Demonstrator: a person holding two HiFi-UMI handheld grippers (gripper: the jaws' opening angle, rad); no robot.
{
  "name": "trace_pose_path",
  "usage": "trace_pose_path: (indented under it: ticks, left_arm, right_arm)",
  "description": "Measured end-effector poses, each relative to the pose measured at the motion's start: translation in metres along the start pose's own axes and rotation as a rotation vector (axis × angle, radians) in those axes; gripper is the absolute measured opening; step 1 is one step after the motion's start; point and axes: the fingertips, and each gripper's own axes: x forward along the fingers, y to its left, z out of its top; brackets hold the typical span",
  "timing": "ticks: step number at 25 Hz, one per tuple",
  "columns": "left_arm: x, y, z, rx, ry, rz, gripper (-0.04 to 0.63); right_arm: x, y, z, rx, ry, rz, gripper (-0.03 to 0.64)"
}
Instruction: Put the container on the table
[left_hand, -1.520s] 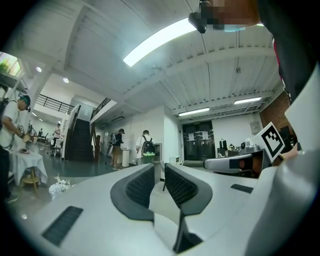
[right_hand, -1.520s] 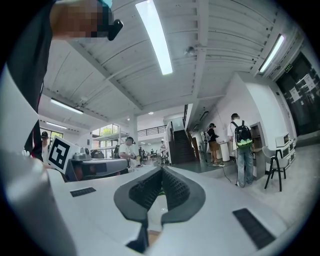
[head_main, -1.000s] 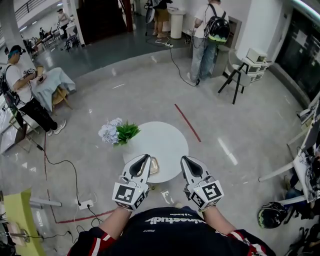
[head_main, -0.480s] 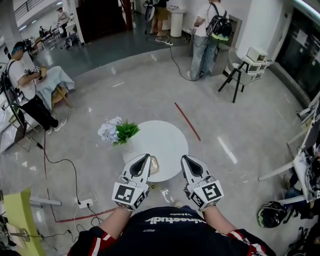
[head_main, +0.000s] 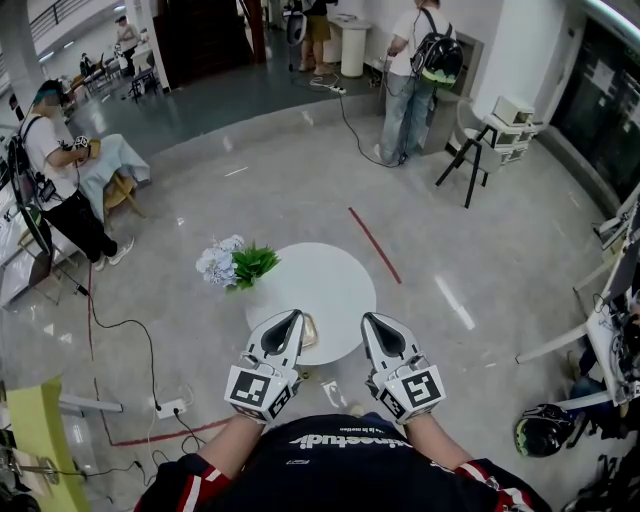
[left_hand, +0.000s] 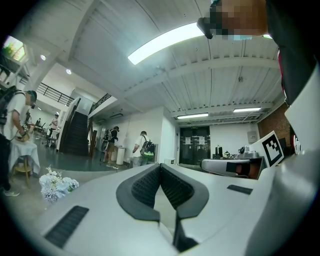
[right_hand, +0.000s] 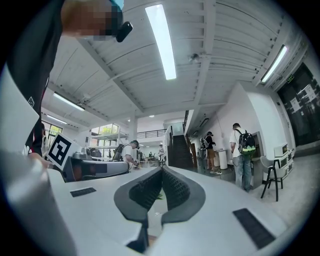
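Observation:
A round white table (head_main: 330, 280) stands on the floor just ahead of me. On its near edge lies a small tan object (head_main: 310, 331), partly hidden behind my left gripper; I cannot tell whether it is the container. My left gripper (head_main: 294, 316) hovers over the table's near edge, jaws pressed together with nothing between them. The right gripper (head_main: 369, 319) is level with it, a hand's width to the right, also shut and empty. The left gripper view shows that gripper (left_hand: 160, 166) with its ribbed pads touching. The right gripper view shows the right gripper (right_hand: 162, 170) the same.
A bunch of pale flowers with green leaves (head_main: 234, 264) sits at the table's left edge. A red tape line (head_main: 374, 244) runs on the floor beyond. People stand at the back (head_main: 412, 85) and at the left (head_main: 50, 190). A stool (head_main: 468, 150) stands to the right, and cables (head_main: 130, 330) lie on the floor to the left.
Both grippers have stayed where they were, still shut. The person at the far left has shifted a little.

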Motion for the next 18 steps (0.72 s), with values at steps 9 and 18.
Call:
trace_pose_path:
  ticks: [9,18]
  left_arm:
    - [-0.0011,-0.0039,-0.0008,-0.002,-0.003,-0.014,0.025]
    - [-0.0023,-0.0087,0.0019,-0.003,-0.005,-0.020,0.025]
  right_arm:
    - [-0.0010,0.0041,0.0006,-0.004,-0.007,0.008,0.006]
    - [-0.0040,0.0074,0.0029,0.000,-0.005,0.015,0.006]
